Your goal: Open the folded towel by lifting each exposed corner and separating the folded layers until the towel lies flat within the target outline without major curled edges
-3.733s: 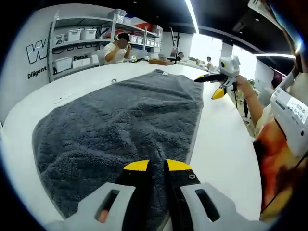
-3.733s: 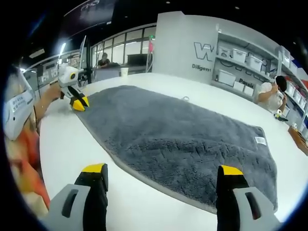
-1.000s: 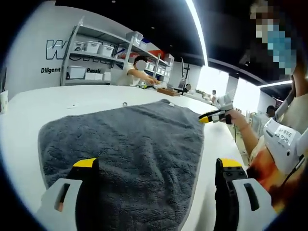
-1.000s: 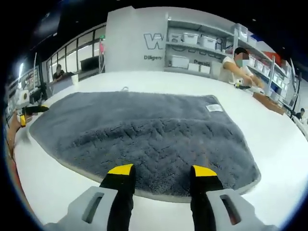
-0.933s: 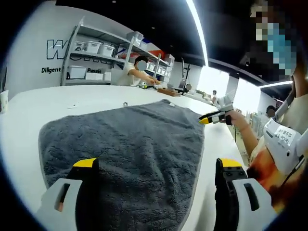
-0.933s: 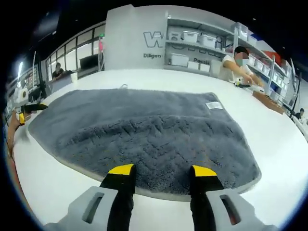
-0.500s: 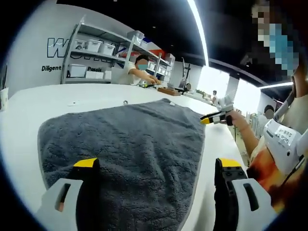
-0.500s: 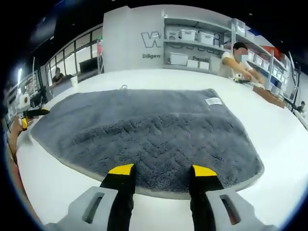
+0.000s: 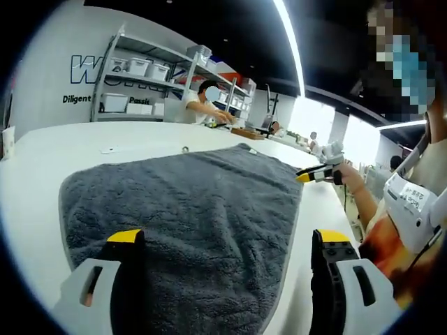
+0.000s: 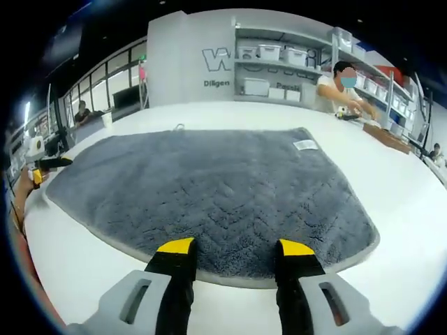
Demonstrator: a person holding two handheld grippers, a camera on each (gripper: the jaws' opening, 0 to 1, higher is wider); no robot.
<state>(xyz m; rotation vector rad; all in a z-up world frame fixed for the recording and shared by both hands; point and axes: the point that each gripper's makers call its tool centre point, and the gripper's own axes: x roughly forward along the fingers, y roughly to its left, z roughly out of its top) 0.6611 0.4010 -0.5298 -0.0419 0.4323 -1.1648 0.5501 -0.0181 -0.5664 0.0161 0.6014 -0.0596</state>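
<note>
Broadly, a grey towel (image 9: 188, 209) lies spread open on a smooth white table (image 9: 42, 160), its pile thick and fluffy with a faint zigzag weave showing in the right gripper view (image 10: 209, 195). Its edges are bound with a paler flat hem, and the corners look rounded through the fisheye lens. A small white label (image 10: 305, 145) is sewn near the far edge. The left gripper (image 9: 227, 241) hovers over the near end of the towel with its jaws wide apart, nothing between them; each jaw is black with a yellow tip on a grey plastic body. The right gripper (image 10: 234, 248) sits low at the towel's near hem, its jaws partly apart and empty, with the hem running just past the yellow tips. In the left gripper view the right gripper (image 9: 318, 173) shows at the towel's right side, held in a hand (image 9: 347, 178). In the right gripper view the left gripper (image 10: 42, 164) shows small at the left corner. Behind the table stands a metal shelf (image 10: 293, 56) with white plastic bins, and a person (image 10: 335, 87) works beside it.
</note>
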